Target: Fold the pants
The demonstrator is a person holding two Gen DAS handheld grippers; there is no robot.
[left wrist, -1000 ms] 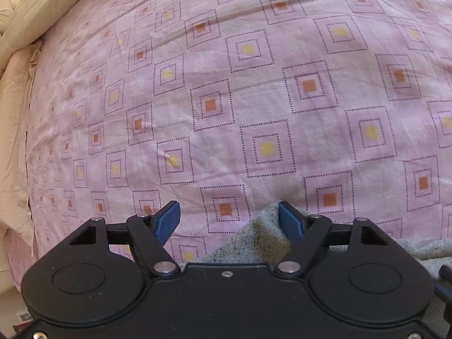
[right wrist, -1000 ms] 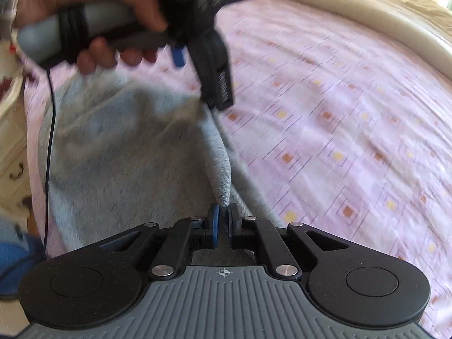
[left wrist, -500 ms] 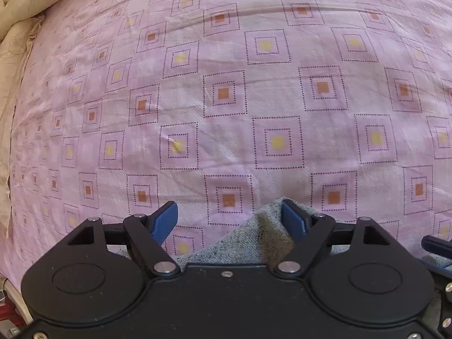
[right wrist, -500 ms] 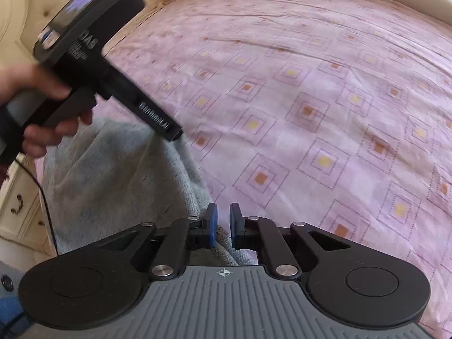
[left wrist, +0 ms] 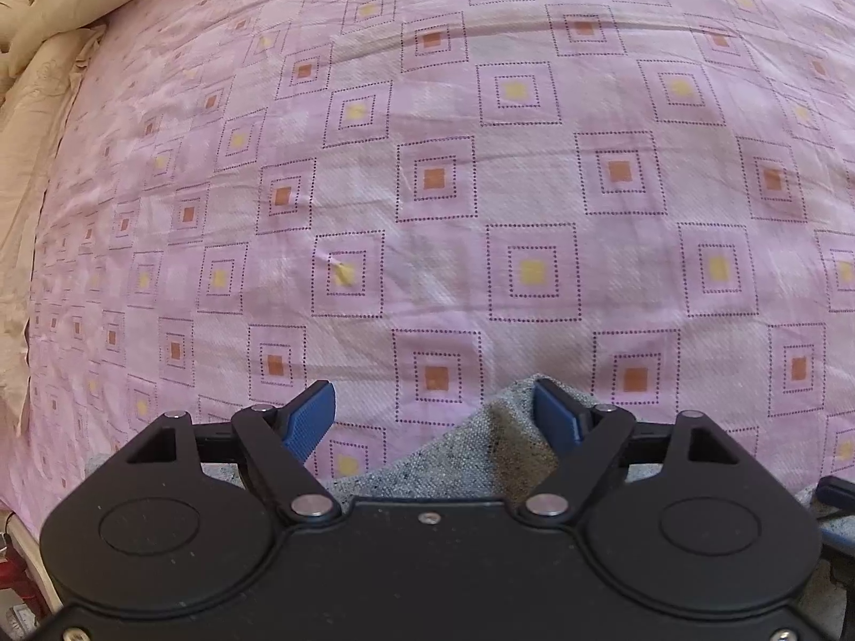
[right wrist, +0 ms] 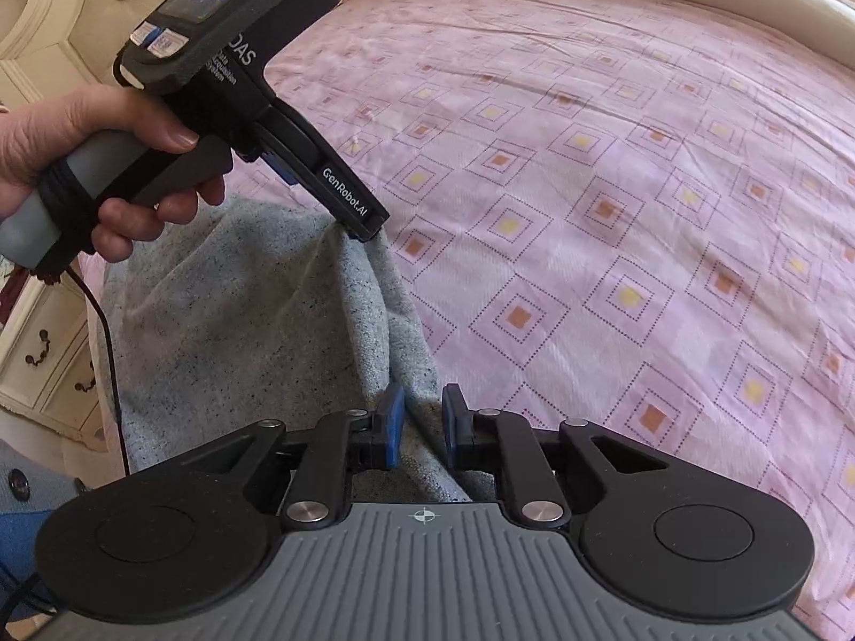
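Down at the right gripper (right wrist: 419, 424), the blue pads (right wrist: 394, 426) stand a little apart with a strip of the grey pants (right wrist: 251, 331) lying in the gap; neither pad presses on the cloth. Further left, the left gripper (left wrist: 434, 422) has its jaws spread wide, and a raised corner of the pants rests against its right-hand pad (left wrist: 556, 419) while the other pad hangs free over the sheet. A hand (right wrist: 80, 160) grips that gripper's handle. Beyond the grippers, the pants lie near the edge of the pink bedsheet (right wrist: 614, 187) with its printed squares; a cream quilt (left wrist: 48, 16) borders the sheet
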